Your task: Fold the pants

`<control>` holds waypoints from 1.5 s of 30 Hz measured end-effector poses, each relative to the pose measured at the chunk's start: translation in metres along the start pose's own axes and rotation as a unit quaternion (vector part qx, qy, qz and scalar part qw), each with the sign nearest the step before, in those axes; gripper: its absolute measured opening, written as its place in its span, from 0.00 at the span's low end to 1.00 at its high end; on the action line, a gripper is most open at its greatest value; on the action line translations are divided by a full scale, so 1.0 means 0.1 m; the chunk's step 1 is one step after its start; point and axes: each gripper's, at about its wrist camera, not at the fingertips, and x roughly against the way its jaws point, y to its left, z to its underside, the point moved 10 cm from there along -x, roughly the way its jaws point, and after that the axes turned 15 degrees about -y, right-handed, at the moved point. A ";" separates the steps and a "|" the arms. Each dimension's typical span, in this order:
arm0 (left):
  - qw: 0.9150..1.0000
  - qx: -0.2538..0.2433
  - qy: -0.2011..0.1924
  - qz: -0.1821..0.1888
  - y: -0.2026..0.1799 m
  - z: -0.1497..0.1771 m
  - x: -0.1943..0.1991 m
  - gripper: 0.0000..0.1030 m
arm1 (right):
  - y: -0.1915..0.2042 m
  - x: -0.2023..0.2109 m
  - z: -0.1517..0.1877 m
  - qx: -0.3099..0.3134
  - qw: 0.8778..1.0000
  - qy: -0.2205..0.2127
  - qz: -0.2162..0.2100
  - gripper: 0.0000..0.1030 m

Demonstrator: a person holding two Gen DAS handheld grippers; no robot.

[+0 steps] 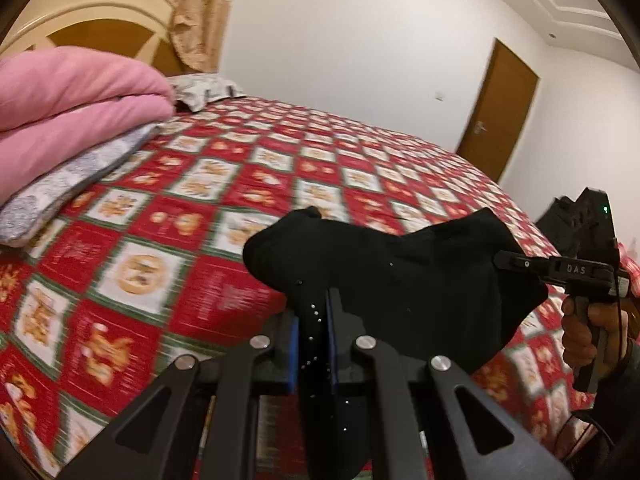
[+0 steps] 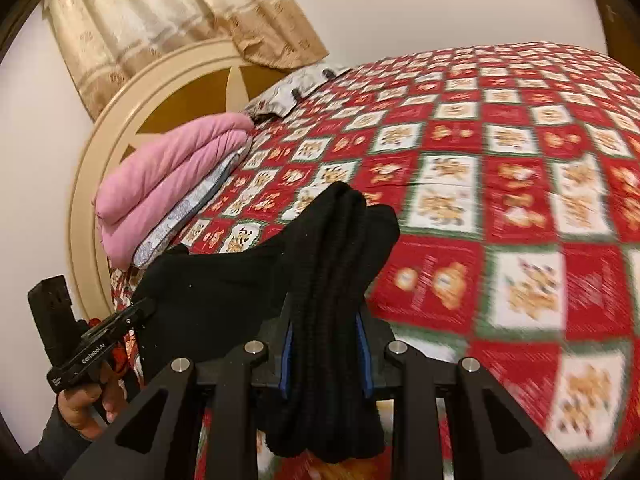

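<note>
The black pants (image 1: 400,280) hang in the air between both grippers, above the red patterned bedspread (image 1: 200,208). My left gripper (image 1: 314,320) is shut on a thin fold of the cloth between its blue pads. My right gripper (image 2: 326,332) is shut on a thick bunched roll of the pants (image 2: 340,260), which droops below the fingers. In the left wrist view the right gripper (image 1: 504,260) shows at the right, clamped on the cloth's edge. In the right wrist view the left gripper (image 2: 148,308) shows at the lower left, also clamped on the cloth.
A folded pink quilt (image 1: 72,112) on a grey patterned pillow (image 1: 72,184) lies at the head of the bed. A cream and brown headboard (image 2: 160,92), a curtain (image 2: 160,12) and a brown door (image 1: 500,116) stand around the bed.
</note>
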 end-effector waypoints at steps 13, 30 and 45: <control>0.999 -0.007 0.026 -0.044 0.49 0.22 -0.25 0.12 | 0.01 -0.73 0.11 0.028 0.998 0.057 0.018 0.25; 0.993 -0.053 0.048 -0.096 0.63 0.43 -0.34 0.61 | -0.35 -0.87 0.28 -0.015 0.996 0.079 0.043 0.56; 0.993 -0.050 0.036 -0.105 0.61 0.34 0.41 0.77 | -0.50 0.03 0.17 -0.024 0.991 0.008 0.134 0.58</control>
